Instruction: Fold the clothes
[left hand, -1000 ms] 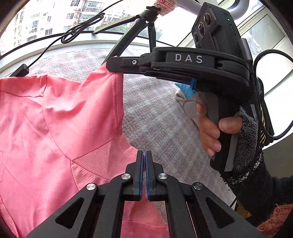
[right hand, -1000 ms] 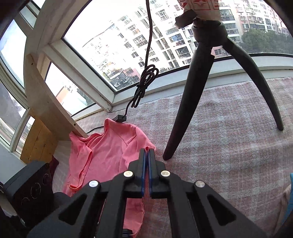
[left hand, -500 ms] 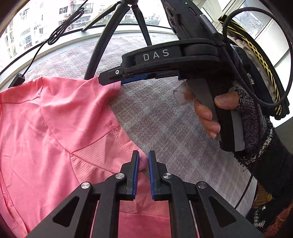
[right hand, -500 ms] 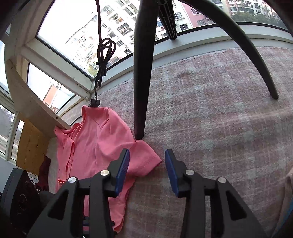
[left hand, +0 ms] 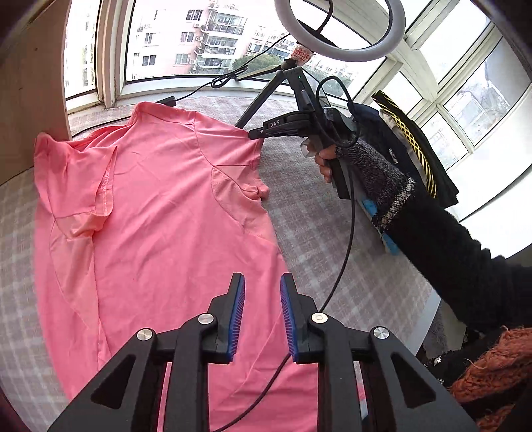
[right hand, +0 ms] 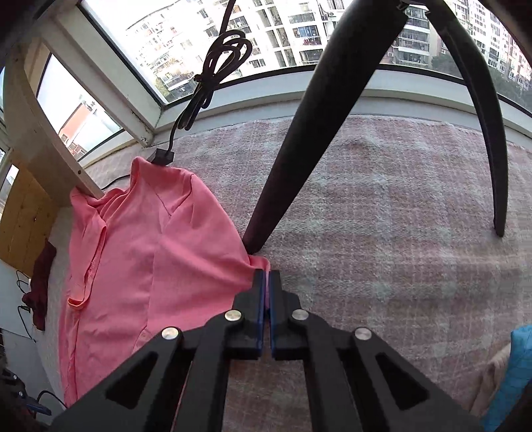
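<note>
A pink T-shirt (left hand: 159, 212) lies spread on the checked cloth of the table (left hand: 332, 239), with its left sleeve folded inward. My left gripper (left hand: 262, 289) hovers above the shirt's lower right part; its jaws are opening and nothing is between them. In the left wrist view my right gripper (left hand: 254, 135) reaches the shirt's far right sleeve corner, held by a hand in a dark sleeve. The right wrist view shows my right gripper (right hand: 266, 277) shut on the pink sleeve hem (right hand: 259, 262), beside a tripod leg.
A black tripod (right hand: 299, 139) with a ring light (left hand: 339, 30) stands on the table behind the shirt, its cable (right hand: 212, 66) trailing to the collar. Dark folded clothes (left hand: 409, 146) are piled at the right by the window. A wooden panel (left hand: 30, 83) borders the left.
My left gripper let go of the shirt's side, opened and pulled back and up. My right gripper opened, sank onto the sleeve corner and shut on it.
</note>
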A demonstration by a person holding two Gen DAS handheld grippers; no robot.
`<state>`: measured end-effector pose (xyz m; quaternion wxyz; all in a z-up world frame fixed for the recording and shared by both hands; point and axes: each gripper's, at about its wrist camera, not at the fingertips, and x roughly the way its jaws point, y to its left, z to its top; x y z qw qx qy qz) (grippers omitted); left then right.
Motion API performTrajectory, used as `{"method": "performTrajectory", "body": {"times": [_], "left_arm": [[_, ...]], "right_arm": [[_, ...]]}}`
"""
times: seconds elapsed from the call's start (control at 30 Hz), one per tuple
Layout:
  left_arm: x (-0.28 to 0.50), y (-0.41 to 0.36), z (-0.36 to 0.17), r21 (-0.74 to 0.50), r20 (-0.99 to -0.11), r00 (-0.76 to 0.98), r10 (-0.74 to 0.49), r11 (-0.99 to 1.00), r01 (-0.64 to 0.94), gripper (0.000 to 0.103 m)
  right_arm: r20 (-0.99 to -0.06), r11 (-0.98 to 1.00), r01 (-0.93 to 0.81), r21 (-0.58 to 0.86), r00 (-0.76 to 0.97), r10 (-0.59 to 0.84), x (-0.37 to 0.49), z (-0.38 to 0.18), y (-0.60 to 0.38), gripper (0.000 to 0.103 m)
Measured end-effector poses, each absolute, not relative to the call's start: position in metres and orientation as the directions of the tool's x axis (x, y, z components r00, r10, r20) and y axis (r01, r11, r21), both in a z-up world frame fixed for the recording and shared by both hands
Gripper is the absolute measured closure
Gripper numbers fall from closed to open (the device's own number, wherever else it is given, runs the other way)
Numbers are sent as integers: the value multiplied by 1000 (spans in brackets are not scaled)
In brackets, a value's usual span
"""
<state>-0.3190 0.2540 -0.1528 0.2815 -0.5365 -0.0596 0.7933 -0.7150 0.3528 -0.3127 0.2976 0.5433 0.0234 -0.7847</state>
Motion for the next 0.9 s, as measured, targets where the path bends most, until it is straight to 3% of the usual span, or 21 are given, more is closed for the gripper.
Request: {"method": "performTrajectory", "body": {"times": [0.23, 0.27, 0.33, 0.37, 0.47, 0.6, 0.67, 0.77, 0.9], "left_arm": [[-181, 212, -122, -580, -744, -224, 630, -774, -253, 79], [-168, 209, -123, -561, -765, -218, 606, -794, -236, 77], [-144, 205, -124, -520, -806, -206, 555, -830, -202, 57], [-132, 202, -124, -499, -825, -198, 530, -847, -185, 54], [-113, 216, -146, -498, -840, -152, 521, -851, -166, 54], [-124, 285, -194, -471, -842, -116, 527, -823, -316, 54], [-128, 296, -206, -492, -832, -108, 544, -814, -308, 59], [-120, 276, -212, -588, -786, -65, 615, -775, -230, 62], [-74, 210, -234, -653, -757, 46, 652, -758, 0, 61]], "right_arm": [[-897, -828, 536, 163, -269, -351, -707, -309, 336, 101], [-902, -830, 537, 148, -271, -336, -706, -308, 333, 101], [-913, -836, 537, 117, -273, -304, -704, -306, 328, 101], [-917, -835, 540, 100, -275, -288, -702, -306, 325, 101], [-927, -823, 567, 40, -287, -242, -694, -303, 314, 101], [-930, -806, 591, -3, -299, -216, -684, -301, 307, 101], [-931, -807, 590, 18, -284, -228, -684, -300, 309, 101], [-934, -814, 579, 45, -264, -240, -688, -299, 315, 101], [-939, -805, 592, 28, -260, -224, -690, -297, 314, 101]]}}
